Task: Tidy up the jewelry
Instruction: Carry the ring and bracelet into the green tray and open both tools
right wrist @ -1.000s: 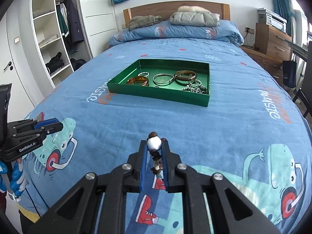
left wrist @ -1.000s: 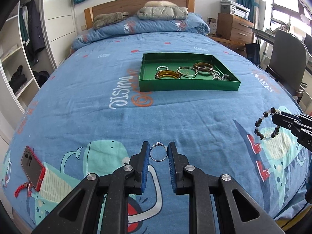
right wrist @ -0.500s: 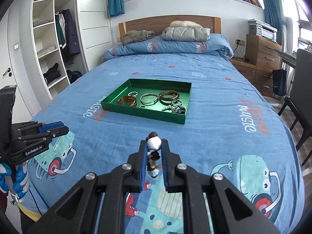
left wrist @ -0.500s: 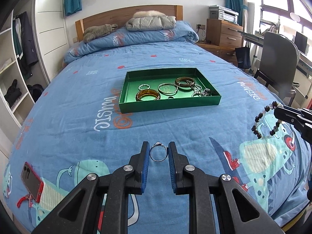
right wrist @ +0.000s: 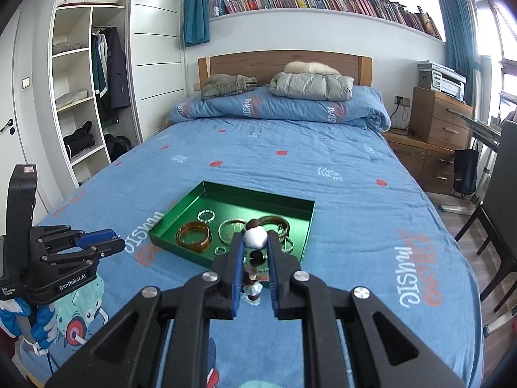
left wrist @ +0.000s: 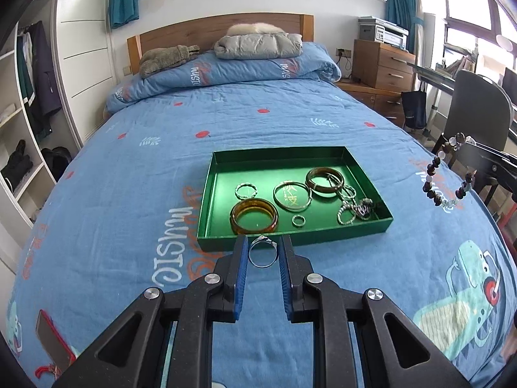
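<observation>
The left tool (left wrist: 262,254) pinches a small ring (left wrist: 262,255) edge-on between its tips, just short of the near wall of the green tray (left wrist: 206,207) ahead of it. The right tool (right wrist: 255,249) is closed on a bead bracelet (right wrist: 256,238), whose loop dangles below its fingers. The ring's grip looks thin; a jolt could flick it onto the bed. Lowered carelessly, the swinging beads might catch the tray wall or tangle with the bangles inside.

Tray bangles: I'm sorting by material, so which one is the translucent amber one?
The amber bangle at the tray's near-left; the others are thin metal or dark brown.
</observation>
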A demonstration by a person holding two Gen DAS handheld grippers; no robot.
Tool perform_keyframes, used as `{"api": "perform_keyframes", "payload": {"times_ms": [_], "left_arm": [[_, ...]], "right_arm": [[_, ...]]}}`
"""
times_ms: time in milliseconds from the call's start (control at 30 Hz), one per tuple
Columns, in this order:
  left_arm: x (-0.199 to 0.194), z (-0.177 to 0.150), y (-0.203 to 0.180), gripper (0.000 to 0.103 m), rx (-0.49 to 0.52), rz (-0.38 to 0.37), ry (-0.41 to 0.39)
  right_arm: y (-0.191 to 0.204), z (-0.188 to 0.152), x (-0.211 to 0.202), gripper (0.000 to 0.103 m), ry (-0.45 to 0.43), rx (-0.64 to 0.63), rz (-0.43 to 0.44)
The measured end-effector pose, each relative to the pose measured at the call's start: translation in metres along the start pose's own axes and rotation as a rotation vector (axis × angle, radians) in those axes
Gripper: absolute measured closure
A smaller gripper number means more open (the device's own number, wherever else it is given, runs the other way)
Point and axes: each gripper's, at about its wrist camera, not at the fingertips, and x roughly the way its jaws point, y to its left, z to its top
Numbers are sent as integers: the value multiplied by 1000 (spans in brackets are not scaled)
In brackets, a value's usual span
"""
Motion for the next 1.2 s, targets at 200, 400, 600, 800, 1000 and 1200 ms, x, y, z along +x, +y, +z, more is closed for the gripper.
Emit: {"api": "perform_keyframes", "payload": {"times_ms": [200,400,600,800,1000,1200], "left_arm": [[49,34,14,84,-30,-1,44],[114,35,18,84,-35,17,131],[168,34,18,84,-36,43,196],[193,33,16,84,-20,79,203],[189,32,12,63,-19,81,189],[159,37,23,37,-79,76,134]], "right_arm": [[12,19,61,90,45,-7,42],[18,1,124,90,129,24,108],[-6,-32,186,90,256,70,55],[-30,-55,209,89,319,104,-14],[-31,-56,198,66,310,102,-16],[-33,-46,163,58,260,106,-48]]}}
